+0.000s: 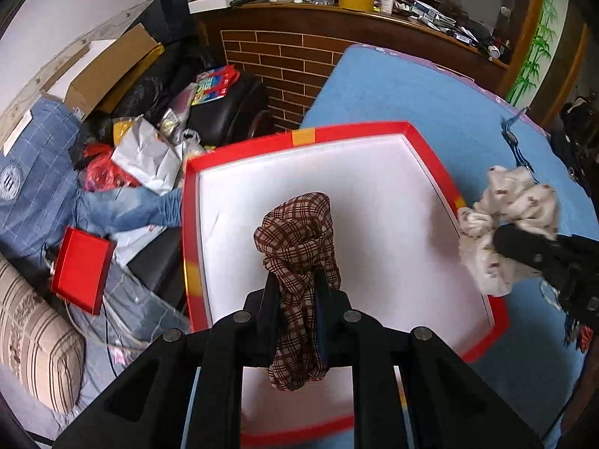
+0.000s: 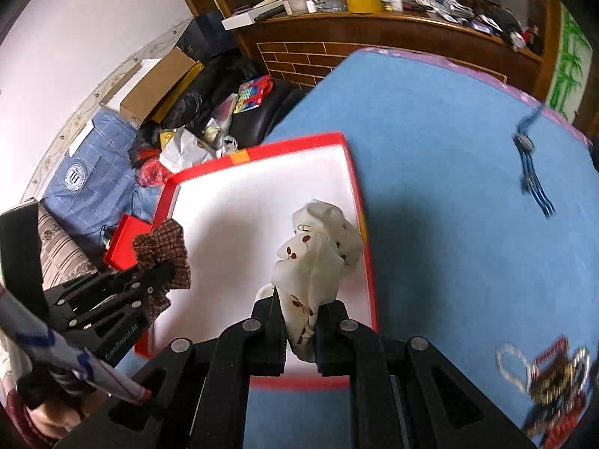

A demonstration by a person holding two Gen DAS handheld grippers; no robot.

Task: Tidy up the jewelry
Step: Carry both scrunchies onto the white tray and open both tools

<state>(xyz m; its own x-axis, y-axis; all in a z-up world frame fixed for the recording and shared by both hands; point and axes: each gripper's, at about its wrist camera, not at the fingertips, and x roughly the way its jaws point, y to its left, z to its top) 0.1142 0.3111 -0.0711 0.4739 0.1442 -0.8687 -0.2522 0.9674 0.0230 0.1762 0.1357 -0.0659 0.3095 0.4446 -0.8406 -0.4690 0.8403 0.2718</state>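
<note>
- My left gripper (image 1: 297, 292) is nearly closed, pinching a plaid scrunchie (image 1: 299, 247): brown and dark-red checks on a beige ground, bunched, with folds hanging below the jaws.
- It hangs over the white floor of the red box (image 1: 374, 131), near the middle in the left wrist view.
- My right gripper (image 2: 299, 318) is likewise clamped almost shut on a cream scrunchie (image 2: 318, 258) printed with small dark-red cherries.
- In the right wrist view that one sits over the box's 3 o'clock side, close to the red wall.
- The box has a white lining, red rim and orange-yellow patches on the rim; it lies on a blue cloth (image 2: 449, 149).
- At 2 o'clock from the box on the cloth lies a blue strap piece (image 2: 529, 164); I can't tell what it is.
- At 4 o'clock, a blurred pile of jewelry (image 2: 543, 378) with a pearly loop.
- Readable writing: pale lettering on the left gripper's side in the right wrist view, roughly "GenRobot.AI", though blurred.
- A round white crest marks the blue checked fabric (image 2: 75, 176) at 9 o'clock; its text is too small to read.
</note>
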